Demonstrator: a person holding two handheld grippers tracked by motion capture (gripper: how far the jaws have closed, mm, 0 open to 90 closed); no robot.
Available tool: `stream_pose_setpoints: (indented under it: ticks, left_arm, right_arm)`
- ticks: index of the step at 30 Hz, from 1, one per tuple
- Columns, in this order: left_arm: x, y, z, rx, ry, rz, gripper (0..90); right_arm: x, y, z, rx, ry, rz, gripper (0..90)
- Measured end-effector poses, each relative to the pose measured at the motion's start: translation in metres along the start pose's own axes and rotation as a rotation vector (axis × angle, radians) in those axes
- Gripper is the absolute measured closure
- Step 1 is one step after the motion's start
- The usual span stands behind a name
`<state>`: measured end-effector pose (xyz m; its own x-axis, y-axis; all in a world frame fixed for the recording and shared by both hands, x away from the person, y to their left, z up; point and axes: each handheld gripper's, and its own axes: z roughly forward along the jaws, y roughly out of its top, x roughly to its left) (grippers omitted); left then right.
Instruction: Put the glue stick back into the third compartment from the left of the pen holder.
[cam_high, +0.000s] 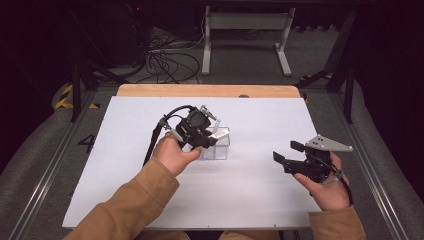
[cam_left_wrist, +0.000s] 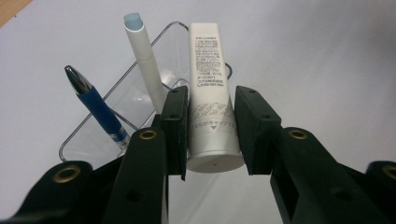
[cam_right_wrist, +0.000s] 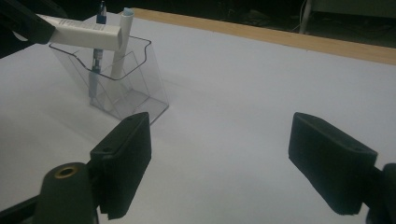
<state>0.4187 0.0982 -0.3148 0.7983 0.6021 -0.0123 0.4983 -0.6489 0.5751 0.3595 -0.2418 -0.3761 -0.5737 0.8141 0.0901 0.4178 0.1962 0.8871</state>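
- The left gripper (cam_left_wrist: 210, 133) has its jaws clamped on a white tube (cam_left_wrist: 211, 98), cap end toward the camera, pads pressing on both sides.
- That tube hangs level above the clear holder (cam_right_wrist: 122, 79), its far end over the rim and not yet down inside, as the right gripper view shows.
- Already standing in the holder: a blue pen (cam_left_wrist: 97, 108) and a slim white stick (cam_left_wrist: 145, 65), both leaning against the walls.
- The right gripper (cam_right_wrist: 219, 163) rests well off to the side on the white table (cam_high: 260, 195), jaws wide apart, nothing between them.
- My read: two items are in, the tube is third; tilting it down, lowering and letting go are left.
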Motion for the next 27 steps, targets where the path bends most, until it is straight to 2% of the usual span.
stream_pose_setpoints:
  ticks: [4, 9, 14, 15, 27]
  left_arm:
    - [0.002, 0.003, 0.005, 0.04, 0.009, -0.011, 67.0]
    - [0.006, 0.006, 0.009, 0.065, 0.006, -0.031, 66.9]
    - [0.007, 0.008, 0.014, 0.094, 0.003, -0.03, 66.8]
    - [0.006, 0.008, 0.015, 0.093, 0.004, -0.039, 66.8]
    - [0.007, 0.013, 0.021, 0.126, 0.005, -0.038, 66.7]
  right_arm:
    - [0.0, 0.0, 0.0, -0.001, 0.001, 0.0, 21.9]
    - [0.0, 0.0, -0.001, -0.004, 0.002, 0.001, 21.9]
    - [-0.001, 0.0, 0.0, -0.003, 0.004, -0.001, 21.9]
    - [0.0, 0.0, 0.0, -0.003, 0.005, -0.001, 21.9]
    - [0.0, 0.0, 0.0, -0.002, 0.006, -0.004, 21.9]
